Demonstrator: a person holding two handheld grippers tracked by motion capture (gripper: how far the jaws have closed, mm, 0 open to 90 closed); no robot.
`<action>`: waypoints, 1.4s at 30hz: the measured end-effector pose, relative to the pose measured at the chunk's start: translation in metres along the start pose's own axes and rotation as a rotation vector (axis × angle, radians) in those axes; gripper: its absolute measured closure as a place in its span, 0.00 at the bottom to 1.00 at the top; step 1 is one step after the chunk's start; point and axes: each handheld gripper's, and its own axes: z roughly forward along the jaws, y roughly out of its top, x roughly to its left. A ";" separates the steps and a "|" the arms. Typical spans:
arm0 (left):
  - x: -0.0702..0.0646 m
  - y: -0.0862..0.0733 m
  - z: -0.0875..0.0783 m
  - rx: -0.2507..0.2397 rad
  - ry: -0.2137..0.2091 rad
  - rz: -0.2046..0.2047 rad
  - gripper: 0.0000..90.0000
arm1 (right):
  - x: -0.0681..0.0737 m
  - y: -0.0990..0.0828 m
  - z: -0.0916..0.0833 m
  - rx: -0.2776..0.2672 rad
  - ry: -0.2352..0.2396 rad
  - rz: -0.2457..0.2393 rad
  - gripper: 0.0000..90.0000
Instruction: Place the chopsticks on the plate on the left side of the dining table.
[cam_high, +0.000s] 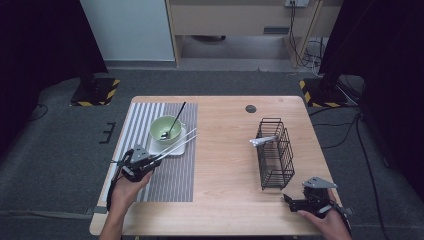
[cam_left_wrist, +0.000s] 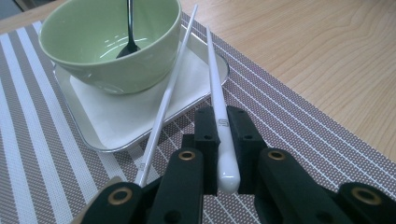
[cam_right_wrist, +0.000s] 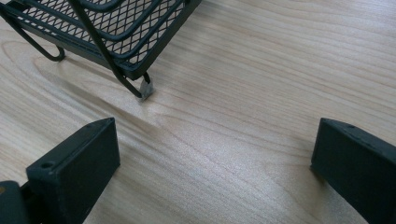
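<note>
My left gripper (cam_high: 150, 161) (cam_left_wrist: 223, 121) is over the striped placemat (cam_high: 165, 180) (cam_left_wrist: 28, 140), shut on the thick end of a white chopstick (cam_left_wrist: 217, 93). A second white chopstick (cam_left_wrist: 166, 100) runs beside it along the outside of the left jaw; whether that one is gripped I cannot tell. Both chopsticks (cam_high: 177, 142) reach over the white square plate (cam_high: 167, 148) (cam_left_wrist: 116, 121), which carries a green bowl (cam_high: 165, 129) (cam_left_wrist: 107, 42) with a black spoon (cam_high: 176, 117) (cam_left_wrist: 129, 28) in it. My right gripper (cam_high: 288, 198) (cam_right_wrist: 215, 144) rests open on bare wood at the table's near right.
A black wire basket (cam_high: 275, 155) (cam_right_wrist: 116, 28) stands just beyond the right gripper, with a white utensil (cam_high: 262, 141) poking out of its left side. A round grommet (cam_high: 250, 108) sits near the table's far edge. Bare wood lies between placemat and basket.
</note>
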 end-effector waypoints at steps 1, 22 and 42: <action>0.000 -0.001 0.000 0.003 -0.001 0.002 0.92 | 0.000 0.000 0.000 0.000 0.001 0.000 0.01; -0.001 -0.011 0.007 0.055 0.006 0.039 0.92 | 0.001 0.000 -0.001 0.001 0.004 0.001 0.01; 0.004 -0.018 0.009 0.060 0.006 0.032 0.92 | 0.001 -0.001 -0.001 -0.001 0.004 0.004 0.01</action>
